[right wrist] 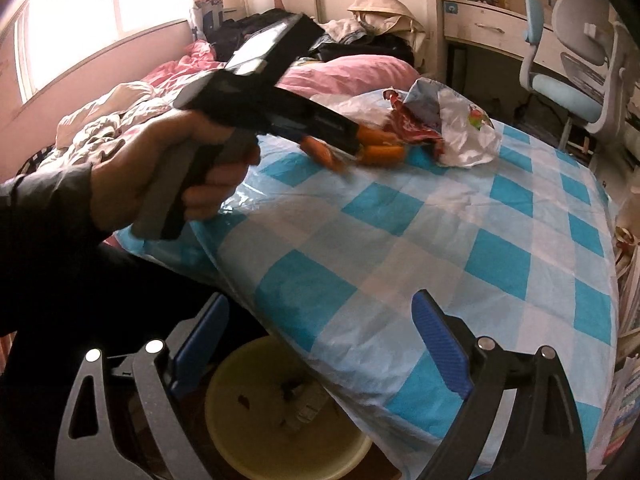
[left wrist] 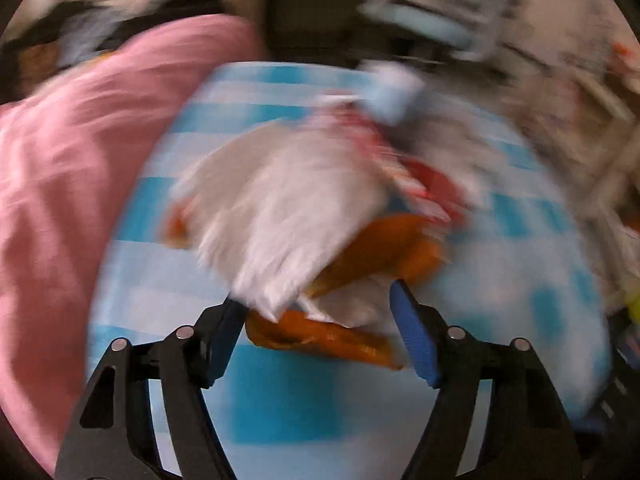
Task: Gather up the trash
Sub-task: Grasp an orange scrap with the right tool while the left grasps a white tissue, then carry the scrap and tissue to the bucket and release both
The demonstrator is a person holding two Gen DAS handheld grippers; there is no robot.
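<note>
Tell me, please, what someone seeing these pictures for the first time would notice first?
Probably the heap of wrappers, orange, red and white, at the far end of the blue-checked tablecloth, with the left gripper open right at it. Next, the yellow bin on the floor by the table's near edge, below the open right gripper. The left wrist view is badly blurred.

Black grippers with blue pads, a bare hand, a dark sleeve

Each gripper, left gripper point(left wrist: 318, 314) and right gripper point(right wrist: 320, 344), is made of black arms dotted with round silver screws, and blue pads point(right wrist: 440, 350) are fitted inside the fingers. A grey handle is seen under the bare hand point(right wrist: 160, 168).
</note>
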